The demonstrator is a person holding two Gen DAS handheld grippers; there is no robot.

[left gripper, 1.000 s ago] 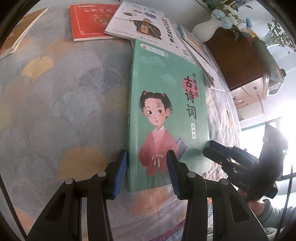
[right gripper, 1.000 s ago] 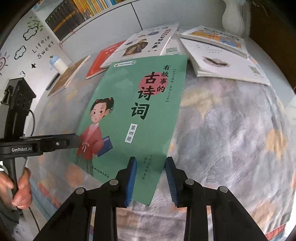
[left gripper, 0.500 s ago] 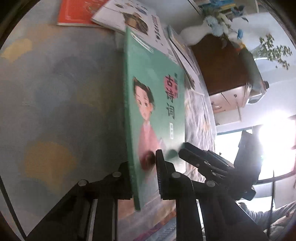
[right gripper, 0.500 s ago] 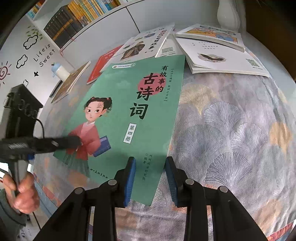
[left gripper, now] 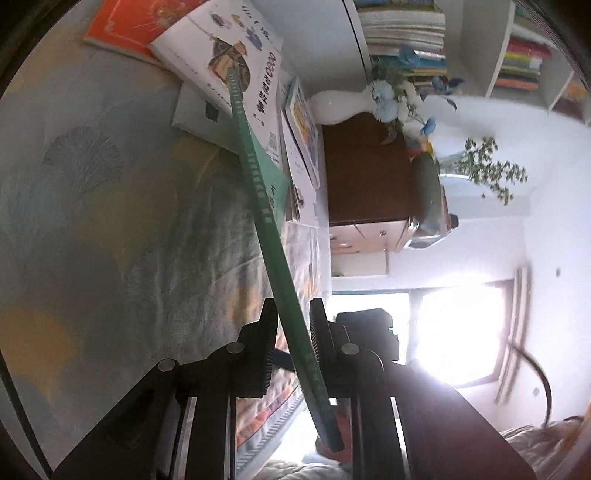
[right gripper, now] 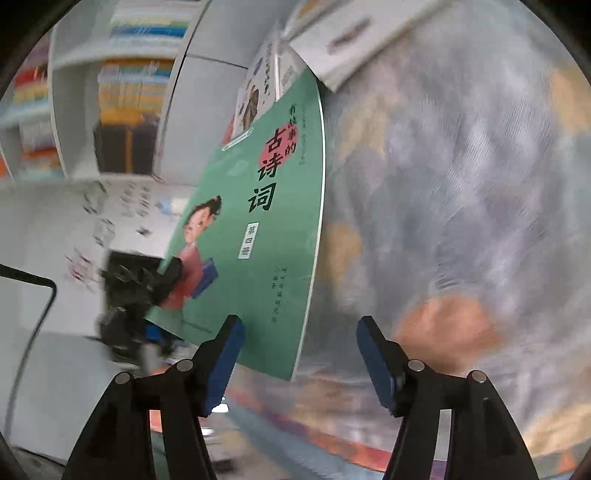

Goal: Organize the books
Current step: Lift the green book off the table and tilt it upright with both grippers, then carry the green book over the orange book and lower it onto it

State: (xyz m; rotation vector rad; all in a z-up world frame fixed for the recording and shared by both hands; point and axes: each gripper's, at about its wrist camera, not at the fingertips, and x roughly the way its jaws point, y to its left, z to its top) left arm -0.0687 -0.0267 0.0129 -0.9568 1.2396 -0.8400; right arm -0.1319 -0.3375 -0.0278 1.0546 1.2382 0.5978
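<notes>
Left gripper (left gripper: 290,345): fingers (left gripper: 266,350) clamped on the green book (left gripper: 275,254), near its lower spine corner. Book runs edge-on between the two fingers and away from them, spine toward the camera, tilted up off the counter (left gripper: 92,206). In the left wrist view its far end sits over the white illustrated book (left gripper: 236,66) well ahead of the fingertips; an orange book (left gripper: 129,26) lies beyond that, to the left.

Right gripper (right gripper: 299,354): fingers (right gripper: 376,362) spread apart, jaws have just been opening. Bottom edge of the green book (right gripper: 251,236) hangs just ahead of the gap, nearer the left finger (right gripper: 225,354); pads not touching it. Cover faces this camera: girl in red, large Chinese title. Book's free long edge lines up roughly with the middle of the gap, floral counter cloth (right gripper: 461,221) ahead of the right finger.

Left gripper (right gripper: 155,280) also shows in the right wrist view, blurred, off to the left of the left finger, pinching the green book's lower left corner.

More books (right gripper: 343,40) lie flat on the counter far ahead of the right fingers, past the green book's top edge. Bookshelf (right gripper: 125,110) far left, blurred. White vase with blue flowers (left gripper: 354,101) on a brown cabinet (left gripper: 365,173), ahead and right of the left fingers.
</notes>
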